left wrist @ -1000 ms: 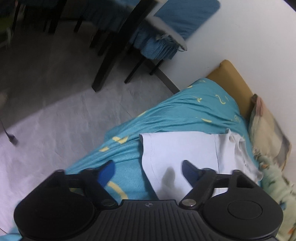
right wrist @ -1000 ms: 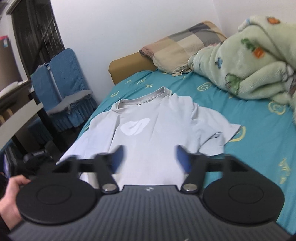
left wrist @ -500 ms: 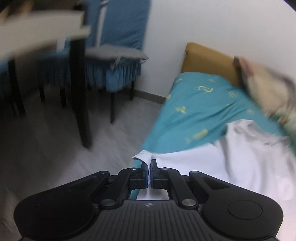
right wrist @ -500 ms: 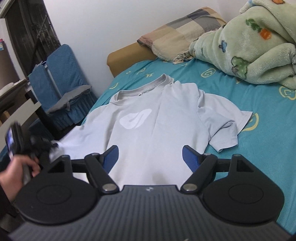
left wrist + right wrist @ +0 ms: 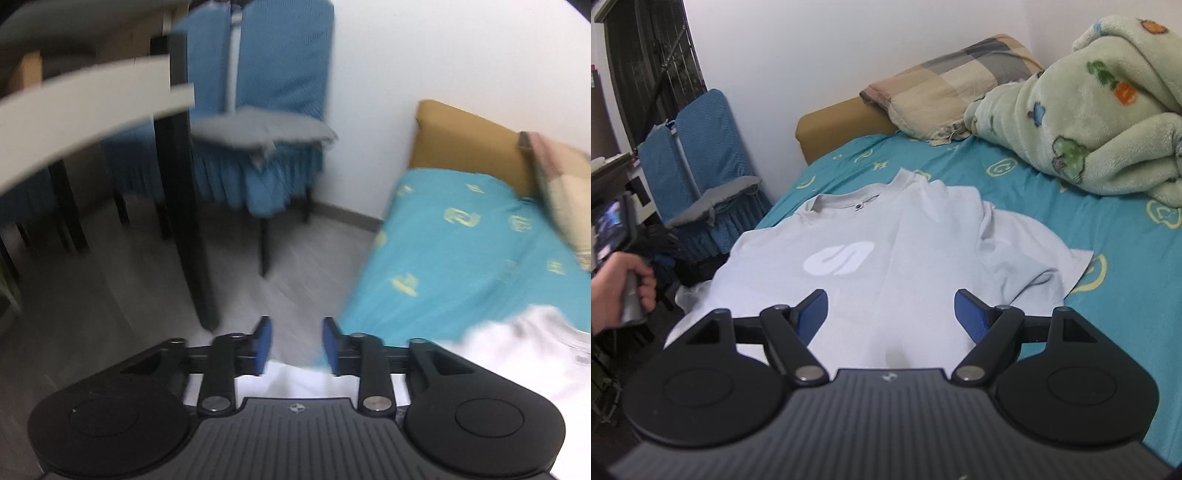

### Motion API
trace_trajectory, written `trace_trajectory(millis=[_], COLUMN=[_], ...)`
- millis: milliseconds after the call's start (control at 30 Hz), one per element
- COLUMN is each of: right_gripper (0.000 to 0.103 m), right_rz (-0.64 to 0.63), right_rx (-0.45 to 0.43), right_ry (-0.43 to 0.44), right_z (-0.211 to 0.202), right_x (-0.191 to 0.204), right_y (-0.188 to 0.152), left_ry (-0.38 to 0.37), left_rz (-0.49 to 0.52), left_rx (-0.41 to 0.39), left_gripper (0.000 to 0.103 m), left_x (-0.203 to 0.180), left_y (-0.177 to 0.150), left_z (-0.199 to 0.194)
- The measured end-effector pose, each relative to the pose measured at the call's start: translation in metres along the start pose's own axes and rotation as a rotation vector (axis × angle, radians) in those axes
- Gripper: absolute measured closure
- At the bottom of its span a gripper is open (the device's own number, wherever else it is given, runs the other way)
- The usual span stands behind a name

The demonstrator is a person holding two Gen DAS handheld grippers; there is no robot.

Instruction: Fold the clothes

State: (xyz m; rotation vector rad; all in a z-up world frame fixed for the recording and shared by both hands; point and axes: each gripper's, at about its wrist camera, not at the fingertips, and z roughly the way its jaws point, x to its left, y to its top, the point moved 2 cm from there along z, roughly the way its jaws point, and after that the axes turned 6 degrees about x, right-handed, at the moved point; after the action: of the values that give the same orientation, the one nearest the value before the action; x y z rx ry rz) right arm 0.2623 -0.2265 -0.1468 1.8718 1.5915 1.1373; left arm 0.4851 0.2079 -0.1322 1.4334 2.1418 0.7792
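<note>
A light grey T-shirt (image 5: 886, 229) with a white logo (image 5: 838, 258) lies face up on the teal bed sheet (image 5: 1071, 229), collar toward the headboard. My right gripper (image 5: 892, 315) hovers open over the shirt's lower part, with nothing between its blue pads. My left gripper (image 5: 297, 343) is at the bed's left edge, and its jaws are opening. The shirt's white cloth (image 5: 295, 384) lies under and behind its fingers, and the pads do not press on it. A hand (image 5: 617, 291) holds the left gripper's handle beside the bed.
A blue-covered chair (image 5: 258, 155) and a table with a dark leg (image 5: 188, 221) stand on the grey floor left of the bed. A checked pillow (image 5: 945, 81) and a bundled green blanket (image 5: 1089, 122) lie by the mustard headboard (image 5: 831, 125).
The left gripper shut on the sleeve's edge, lifted it, then opened and let it go. Its view swung toward the chair. The right gripper stayed open and drifted slightly over the shirt.
</note>
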Motion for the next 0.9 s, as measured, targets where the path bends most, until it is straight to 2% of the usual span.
trace_trajectory(millis=[133,200,333,500,633,733,900], right_gripper=[0.026,0.026,0.026,0.026,0.026,0.026,0.026], right_rz=[-0.006,-0.017,-0.017,-0.01,-0.005,0.015,0.034], right_rx=[-0.004,-0.008,-0.019,0.006,0.019,0.035,0.059], right_ry=[0.008,0.013,0.016,0.005,-0.011,-0.025,-0.062], right_z=[-0.007,-0.013,-0.031,-0.057,-0.074,-0.079,-0.081], right_x=[-0.001,-0.001,-0.003,-0.005,-0.007,-0.011,-0.022], right_y=[0.001,0.0,-0.002,-0.009,-0.015,-0.019,-0.022], left_ry=[-0.076,-0.116,-0.167,-0.225,-0.239,-0.221,-0.213], left_rz=[0.094,0.134,0.175,0.153,0.183,0.248,0.308], left_rx=[0.054,0.111,0.29,0.533,0.628,0.618,0.653], left_gripper=[0.054,0.053,0.053,0.055,0.059,0.06,0.06], left_x=[-0.002,0.003,0.02,0.044,0.045,0.032,0.017], left_y=[-0.051,-0.086,-0.166,-0.246,-0.279,-0.283,-0.291], left_z=[-0.068,-0.108,-0.173,-0.219,-0.237,-0.242,-0.248])
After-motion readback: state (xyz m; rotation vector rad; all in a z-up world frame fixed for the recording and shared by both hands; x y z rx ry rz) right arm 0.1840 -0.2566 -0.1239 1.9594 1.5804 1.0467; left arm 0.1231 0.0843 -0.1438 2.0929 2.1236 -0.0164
